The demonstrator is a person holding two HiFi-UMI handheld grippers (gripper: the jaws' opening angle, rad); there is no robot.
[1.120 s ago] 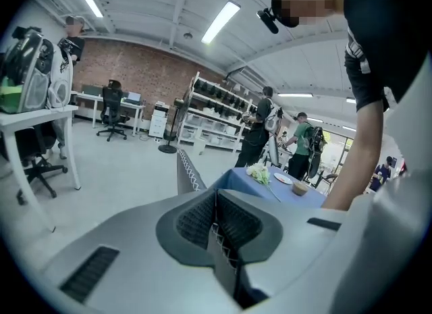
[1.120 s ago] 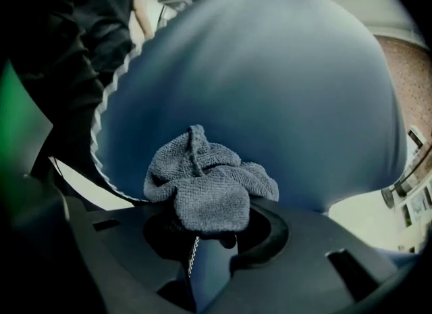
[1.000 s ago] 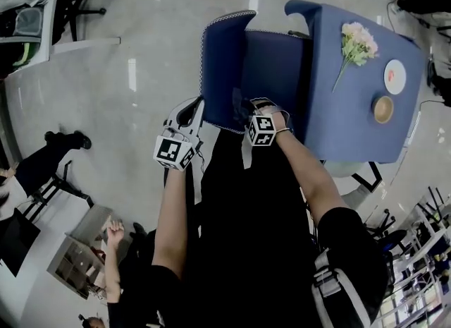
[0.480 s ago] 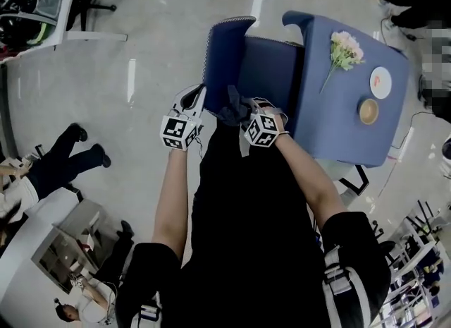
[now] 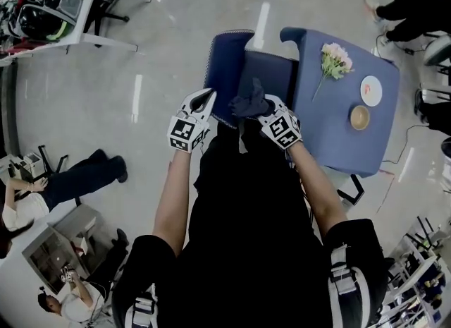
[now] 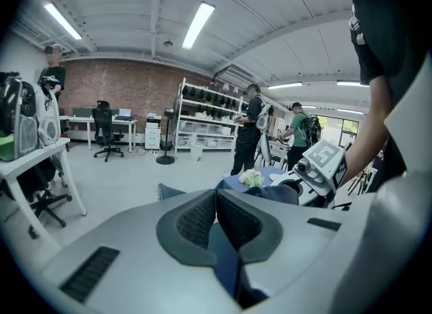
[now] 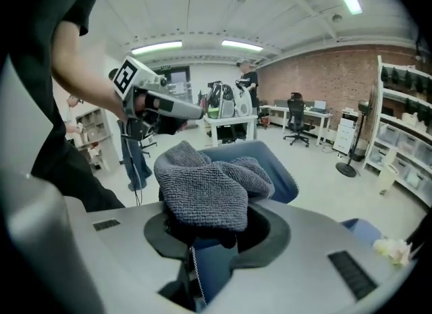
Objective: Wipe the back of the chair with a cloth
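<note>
**Soft cloth bunched at the chair back**

The right gripper (image 7: 209,233) was clamped on a grey cloth (image 7: 202,188), which sat heaped over its jaws at the centre of that view, just above the blue chair (image 7: 273,161). The cloth looked light, limp and nubbly. A hold mid-bunch would probably leave a loose pad to press flat. The left gripper (image 5: 206,96), jaws together, sat at the chair's left edge, upper centre of the head view.
</note>
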